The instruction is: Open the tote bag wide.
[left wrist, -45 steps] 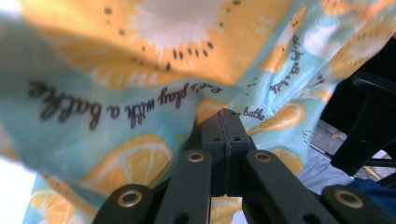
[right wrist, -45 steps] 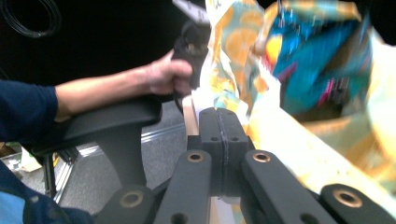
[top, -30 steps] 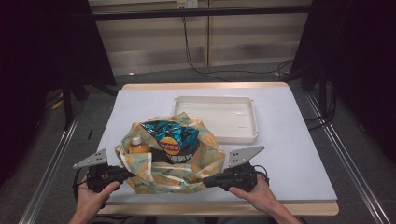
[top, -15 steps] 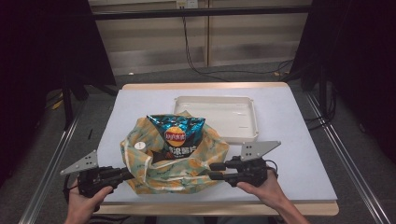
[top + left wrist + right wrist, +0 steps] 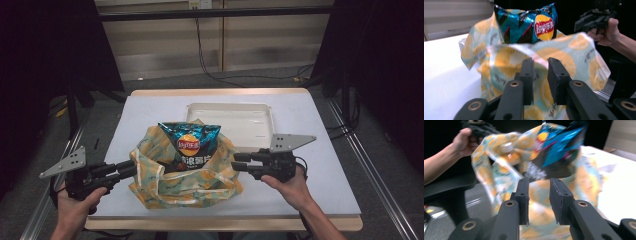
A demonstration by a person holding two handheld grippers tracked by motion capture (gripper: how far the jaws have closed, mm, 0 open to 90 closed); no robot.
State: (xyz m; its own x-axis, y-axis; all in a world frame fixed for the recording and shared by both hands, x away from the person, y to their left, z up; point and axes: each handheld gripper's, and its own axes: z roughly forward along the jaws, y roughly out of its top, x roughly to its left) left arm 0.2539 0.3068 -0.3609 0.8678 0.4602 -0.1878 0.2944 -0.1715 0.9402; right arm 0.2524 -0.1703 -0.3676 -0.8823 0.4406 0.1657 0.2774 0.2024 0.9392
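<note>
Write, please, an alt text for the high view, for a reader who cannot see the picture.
A yellow and teal patterned fabric bag sits on a white table with a blue foil chip packet standing in its mouth. A person's left tongs and right tongs flank the bag, both open. Behind it lies a shallow cream rectangular tray.

Left gripper (image 5: 131,168) and right gripper (image 5: 238,164): each has a black body with 2 flat, rectangular black jaws on jointed black links, brass-coloured rings at the pivots and small screw holes in the jaw faces. A grey three-cornered plate with drilled holes tops each. Black cable trails from each. The person's forearms are bare, without sleeves.
</note>
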